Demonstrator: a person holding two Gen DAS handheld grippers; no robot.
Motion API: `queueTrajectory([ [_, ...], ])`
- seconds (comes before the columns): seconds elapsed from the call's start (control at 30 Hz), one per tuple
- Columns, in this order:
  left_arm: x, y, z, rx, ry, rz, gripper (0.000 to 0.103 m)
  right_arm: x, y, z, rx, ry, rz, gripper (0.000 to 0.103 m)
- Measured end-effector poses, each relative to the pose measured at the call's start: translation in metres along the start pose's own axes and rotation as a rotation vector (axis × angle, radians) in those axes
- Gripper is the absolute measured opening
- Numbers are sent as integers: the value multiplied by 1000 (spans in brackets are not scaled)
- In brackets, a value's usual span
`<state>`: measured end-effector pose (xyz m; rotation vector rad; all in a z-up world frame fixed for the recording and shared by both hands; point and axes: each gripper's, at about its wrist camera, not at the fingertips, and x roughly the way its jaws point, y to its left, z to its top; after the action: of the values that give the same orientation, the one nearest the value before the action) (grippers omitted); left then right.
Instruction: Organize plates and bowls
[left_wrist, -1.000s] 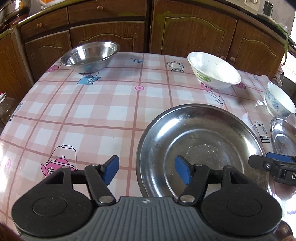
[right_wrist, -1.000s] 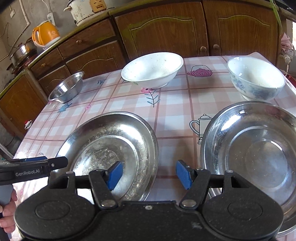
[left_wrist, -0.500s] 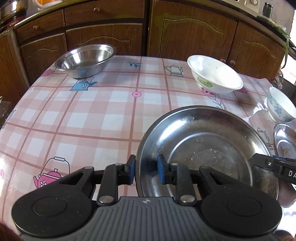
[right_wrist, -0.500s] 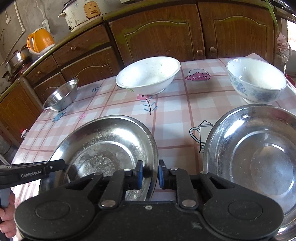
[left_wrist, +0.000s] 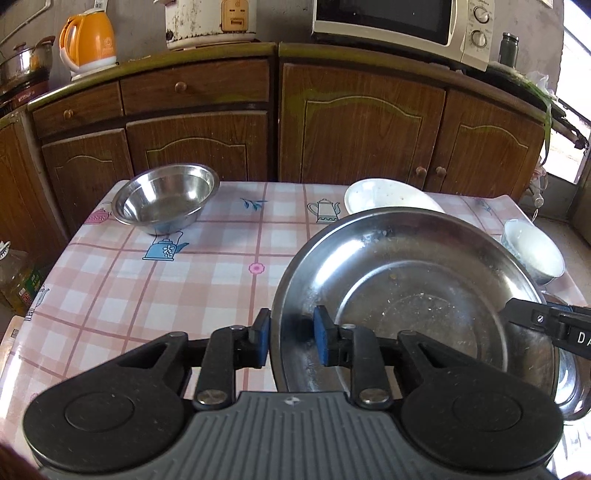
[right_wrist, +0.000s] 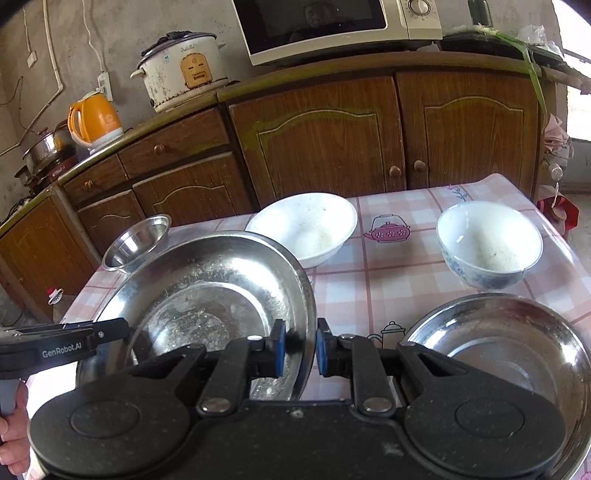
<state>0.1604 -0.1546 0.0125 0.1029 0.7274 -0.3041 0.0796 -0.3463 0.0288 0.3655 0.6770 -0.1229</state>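
A large steel plate (left_wrist: 413, 295) hangs tilted above the checked tablecloth, held at two opposite edges. My left gripper (left_wrist: 291, 341) is shut on its left rim, blue pads either side of the edge. My right gripper (right_wrist: 300, 347) is shut on the right rim of the same plate (right_wrist: 207, 295). Each gripper shows in the other's view: the right gripper (left_wrist: 546, 328) and the left gripper (right_wrist: 66, 341). A second steel plate (right_wrist: 509, 343) lies on the table at the right, partly hidden by my right gripper's body.
On the table stand a small steel bowl (left_wrist: 166, 199) at the far left, a wide white bowl (right_wrist: 306, 229) in the middle and a blue-patterned bowl (right_wrist: 487, 243) at the right. Brown cabinets (left_wrist: 362, 129) rise behind the table, bearing a kettle, rice cooker and microwave.
Both grippers went from open to shut on the large plate's opposite rims. The plate has since risen off the table and both views have tipped up toward the cabinets.
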Motion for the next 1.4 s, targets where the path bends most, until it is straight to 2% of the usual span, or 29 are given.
queueTrajectory([
  [0.73,-55,-19,21,37,-104,-1,25,-64,1,27,-24,-129,-10,22],
  [1.4,-79,-30,20,56,-148,-17,25,-98,-1,30,-36,-182,-31,22],
])
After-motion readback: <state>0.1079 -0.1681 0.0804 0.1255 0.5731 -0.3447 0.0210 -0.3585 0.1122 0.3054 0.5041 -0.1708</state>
